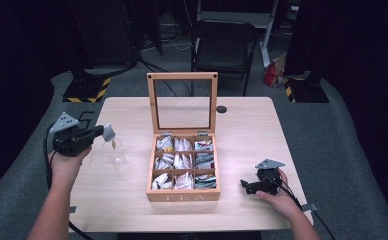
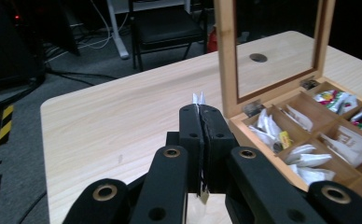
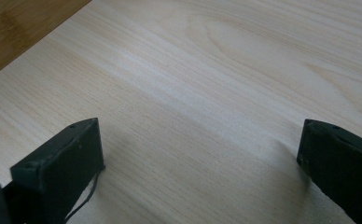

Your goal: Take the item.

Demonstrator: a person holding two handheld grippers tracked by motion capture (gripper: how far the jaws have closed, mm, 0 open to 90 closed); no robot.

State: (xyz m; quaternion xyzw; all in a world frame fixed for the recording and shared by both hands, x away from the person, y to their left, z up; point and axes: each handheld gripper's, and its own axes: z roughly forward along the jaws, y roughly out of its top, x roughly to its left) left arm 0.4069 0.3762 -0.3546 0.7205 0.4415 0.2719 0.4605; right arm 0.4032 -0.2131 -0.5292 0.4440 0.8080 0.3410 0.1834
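Observation:
A wooden tea box [image 1: 183, 196] stands open at the table's middle, its glass lid [image 1: 182, 102] upright, and its compartments hold several tea bags [image 1: 183, 161]. Left of the box, my left gripper [image 1: 101, 131] is shut on a white tea bag packet [image 1: 108, 132], held just above a clear glass [image 1: 113, 152]. In the left gripper view the jaws [image 2: 201, 112] pinch the thin white packet [image 2: 198, 98], with the box [image 2: 226, 56] to their right. My right gripper [image 1: 246, 186] rests low on the table right of the box. Its jaws [image 3: 200, 135] stand wide open over bare wood.
The light wooden table [image 1: 242, 130] has a round cable hole [image 1: 221, 109] behind the box. A black folding chair [image 1: 224, 47] stands beyond the far edge. A dark corner of the box [image 3: 11, 28] lies close to the right gripper.

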